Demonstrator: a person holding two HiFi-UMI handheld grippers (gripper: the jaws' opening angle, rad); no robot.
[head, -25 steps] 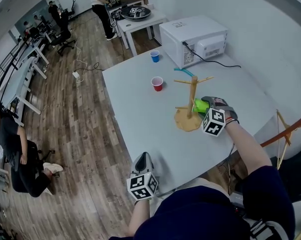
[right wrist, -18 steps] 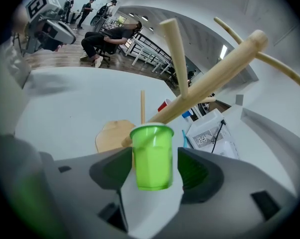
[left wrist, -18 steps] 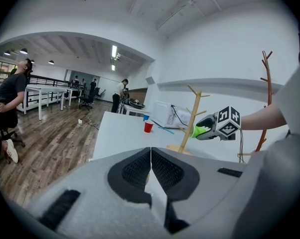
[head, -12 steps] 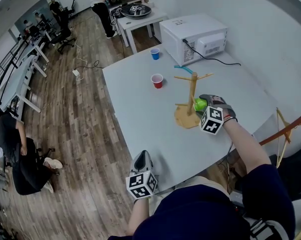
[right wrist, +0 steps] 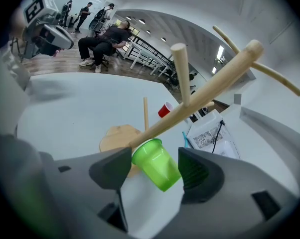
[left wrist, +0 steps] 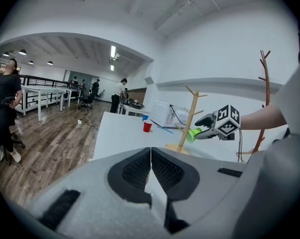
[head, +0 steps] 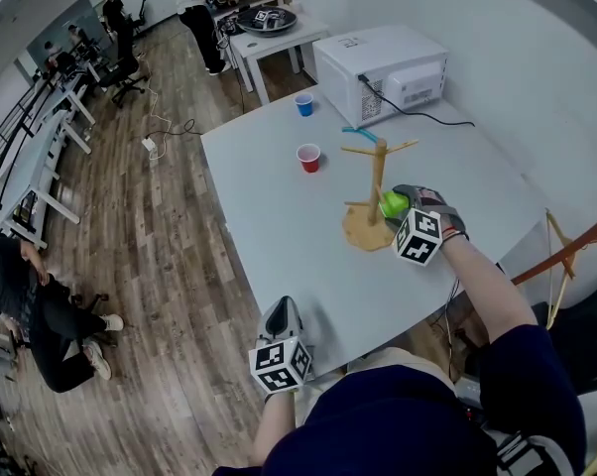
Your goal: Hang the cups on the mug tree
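Observation:
The wooden mug tree stands on its round base on the white table. My right gripper is shut on a green cup, held tilted with its mouth against the lower trunk. In the right gripper view the green cup sits between both pads, its rim touching the trunk. A red cup and a blue cup stand upright farther back. My left gripper hangs shut and empty off the table's near edge. In the left gripper view its jaws meet.
A white microwave sits at the table's far end with a black cable trailing right. A teal stick lies beside the tree. A wooden coat stand rises at the right. People and desks are across the wooden floor on the left.
The right gripper with the green cup has edged slightly closer to the tree trunk. The left gripper has stayed where it was.

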